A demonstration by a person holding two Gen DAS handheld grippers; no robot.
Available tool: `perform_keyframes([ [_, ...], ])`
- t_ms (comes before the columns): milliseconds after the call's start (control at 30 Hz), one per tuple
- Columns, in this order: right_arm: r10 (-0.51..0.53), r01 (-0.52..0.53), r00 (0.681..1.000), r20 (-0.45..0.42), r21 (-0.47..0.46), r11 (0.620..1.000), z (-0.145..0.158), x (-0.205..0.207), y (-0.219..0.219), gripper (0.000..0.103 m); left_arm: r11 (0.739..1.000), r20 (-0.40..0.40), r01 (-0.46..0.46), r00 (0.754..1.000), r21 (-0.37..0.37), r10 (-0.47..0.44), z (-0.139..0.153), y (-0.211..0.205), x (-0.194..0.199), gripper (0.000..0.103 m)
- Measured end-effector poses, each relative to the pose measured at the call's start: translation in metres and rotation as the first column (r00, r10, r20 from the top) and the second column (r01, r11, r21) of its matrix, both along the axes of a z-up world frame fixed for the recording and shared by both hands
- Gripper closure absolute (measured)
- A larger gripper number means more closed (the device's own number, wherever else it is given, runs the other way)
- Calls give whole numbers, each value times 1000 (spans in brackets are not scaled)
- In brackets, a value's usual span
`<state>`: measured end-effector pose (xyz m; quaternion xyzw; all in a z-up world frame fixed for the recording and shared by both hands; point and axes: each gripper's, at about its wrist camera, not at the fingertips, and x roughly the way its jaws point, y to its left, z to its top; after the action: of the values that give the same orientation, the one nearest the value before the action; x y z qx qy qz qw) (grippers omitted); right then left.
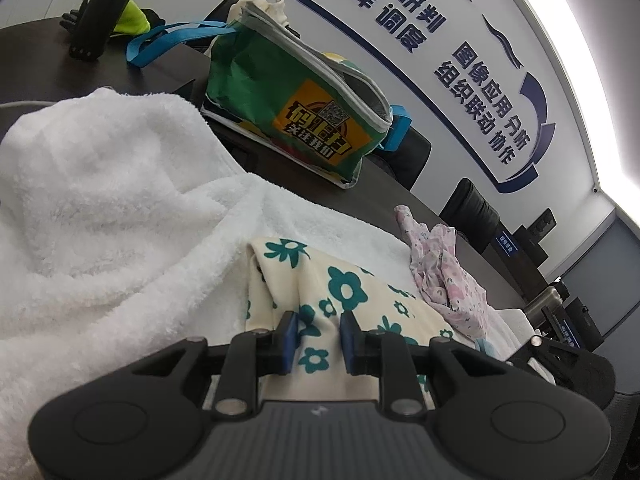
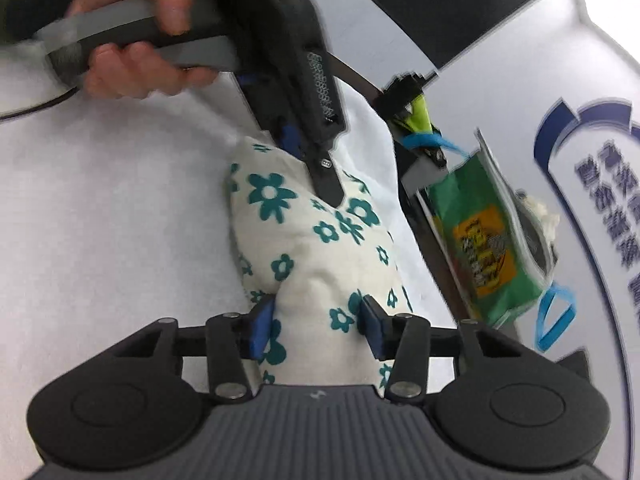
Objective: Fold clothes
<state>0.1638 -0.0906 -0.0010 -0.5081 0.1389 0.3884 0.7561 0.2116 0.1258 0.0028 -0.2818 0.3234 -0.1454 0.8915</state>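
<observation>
Left gripper (image 1: pixel 318 338) jaws pinched on a bunched fold of the cream teal-flowered garment (image 1: pixel 352 300); white towel (image 1: pixel 100 208) spread beneath; green bag (image 1: pixel 288 108) seen on the tabletop (image 1: pixel 48 76).

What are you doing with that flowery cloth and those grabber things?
A person is folding clothes with a gripper in each hand. Both grippers hold the cream garment with teal flowers, which lies on a white fluffy towel. The left gripper pinches one end and the right gripper has bunched fabric between its jaws. A pink floral garment waits nearby, beside a green bag.
</observation>
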Motion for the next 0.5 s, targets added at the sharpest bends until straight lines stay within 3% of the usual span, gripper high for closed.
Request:
perform_keyframes([
  [167, -11, 7, 999, -52, -64, 998, 9, 7, -2, 45, 1000, -1, 1, 1000, 0, -1, 0, 0, 1, 83],
  [233, -8, 1, 998, -69, -98, 995, 6, 12, 0, 46, 1000, 0, -1, 1000, 1, 1, 0, 0, 2, 83],
  [300, 12, -17, 999, -44, -134, 991, 1, 8, 3, 55, 1000, 2, -4, 1000, 12, 4, 0, -2, 2, 83],
  [367, 41, -36, 999, 30, -153, 988, -3, 3, 7, 74, 1000, 3, -16, 1000, 22, 16, 1, -2, 2, 83],
  [467, 95, -50, 963, 251, -179, 983, -15, -13, 7, 76, 1000, -2, -18, 1000, 12, 18, 0, 0, 3, 83],
  [500, 100, -48, 959, 267, -193, 980, -22, -17, 6, 76, 1000, -3, -13, 1000, 8, 13, 0, -1, 3, 82],
])
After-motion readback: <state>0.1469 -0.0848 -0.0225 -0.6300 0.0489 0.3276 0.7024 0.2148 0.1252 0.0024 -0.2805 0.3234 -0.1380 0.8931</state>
